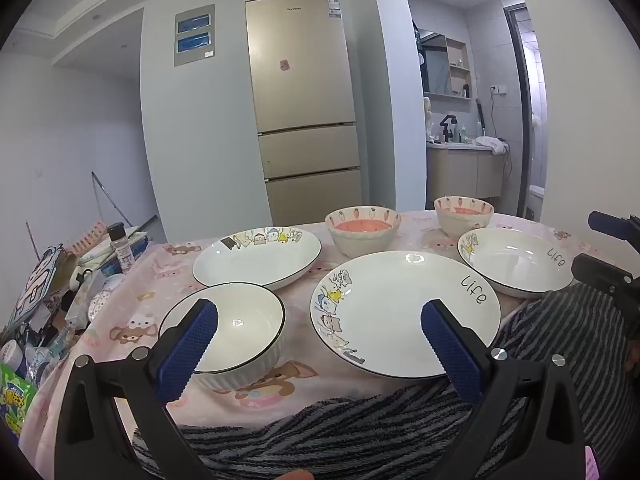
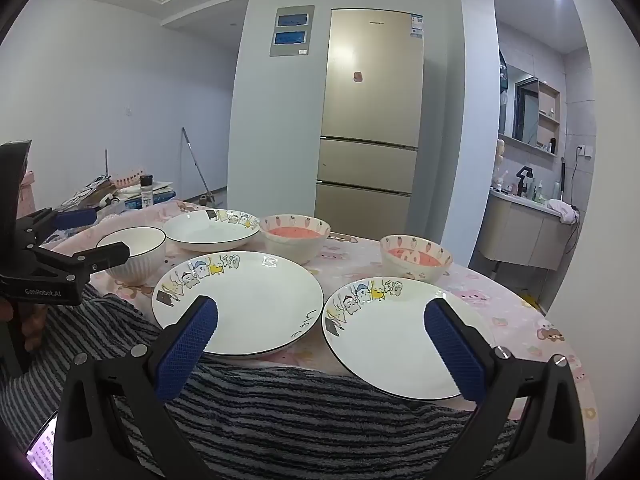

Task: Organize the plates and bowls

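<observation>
"Life" is handwritten on the big plate (image 1: 404,316) and the right plate (image 1: 516,262); "GenRobot.AI" stands on the left gripper (image 2: 86,236).

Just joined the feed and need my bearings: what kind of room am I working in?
Most likely the dining corner of a home flat. A gold fridge stands against the wall behind a table with a pink cartoon tablecloth set with plates, and a doorway on the right opens onto a bathroom vanity.

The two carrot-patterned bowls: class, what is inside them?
Both carrot bowls show pink-orange inner surfaces. Whether that is glaze or food cannot be told; their far walls hide nothing else visible.
</observation>
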### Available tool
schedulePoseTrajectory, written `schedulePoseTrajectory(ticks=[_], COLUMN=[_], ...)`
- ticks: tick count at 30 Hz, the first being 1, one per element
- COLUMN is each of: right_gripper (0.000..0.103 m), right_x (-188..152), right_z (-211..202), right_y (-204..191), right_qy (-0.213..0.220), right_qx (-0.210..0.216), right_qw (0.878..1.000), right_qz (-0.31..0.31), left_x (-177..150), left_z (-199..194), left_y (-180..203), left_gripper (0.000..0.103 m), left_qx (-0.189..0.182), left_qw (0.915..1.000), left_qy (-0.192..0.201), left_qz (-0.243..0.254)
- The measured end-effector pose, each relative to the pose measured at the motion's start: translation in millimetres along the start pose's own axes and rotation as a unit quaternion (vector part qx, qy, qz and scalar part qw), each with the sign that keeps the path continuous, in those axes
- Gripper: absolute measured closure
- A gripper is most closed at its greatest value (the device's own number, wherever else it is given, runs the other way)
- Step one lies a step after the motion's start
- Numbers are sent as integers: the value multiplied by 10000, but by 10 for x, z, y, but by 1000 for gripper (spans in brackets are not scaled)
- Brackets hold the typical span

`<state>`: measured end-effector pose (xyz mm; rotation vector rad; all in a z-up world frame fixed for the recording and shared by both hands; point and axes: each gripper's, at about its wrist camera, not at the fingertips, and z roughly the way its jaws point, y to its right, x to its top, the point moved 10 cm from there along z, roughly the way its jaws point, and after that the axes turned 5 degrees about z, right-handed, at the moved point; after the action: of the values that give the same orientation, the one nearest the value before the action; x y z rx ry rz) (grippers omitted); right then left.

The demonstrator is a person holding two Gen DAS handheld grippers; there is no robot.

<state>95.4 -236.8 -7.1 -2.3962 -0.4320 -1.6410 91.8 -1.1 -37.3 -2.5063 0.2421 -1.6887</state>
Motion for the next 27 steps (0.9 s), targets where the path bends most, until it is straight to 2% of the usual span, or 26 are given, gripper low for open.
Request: schedulePoseTrajectory(ticks=[1,11,27], right_gripper=[0,0,0], right_x=[0,-30,-21], right_z=[-1,28,25], right_y=[3,3,20], right_qy=[-10,-88,-82], right_qx=[-14,59,88], right_qw=[10000,9999,9999], right_qz=[-3,69,112], left_x=[-25,-21,-14], left_z=[23,23,13], left_y=[-4,18,14], left_gripper=[0,0,0], left_qx=[-81,-26,-47], left_qw=[9998,10000,10000], left_qy=[-140,-27,-17], left_qz=[-130,5,-63])
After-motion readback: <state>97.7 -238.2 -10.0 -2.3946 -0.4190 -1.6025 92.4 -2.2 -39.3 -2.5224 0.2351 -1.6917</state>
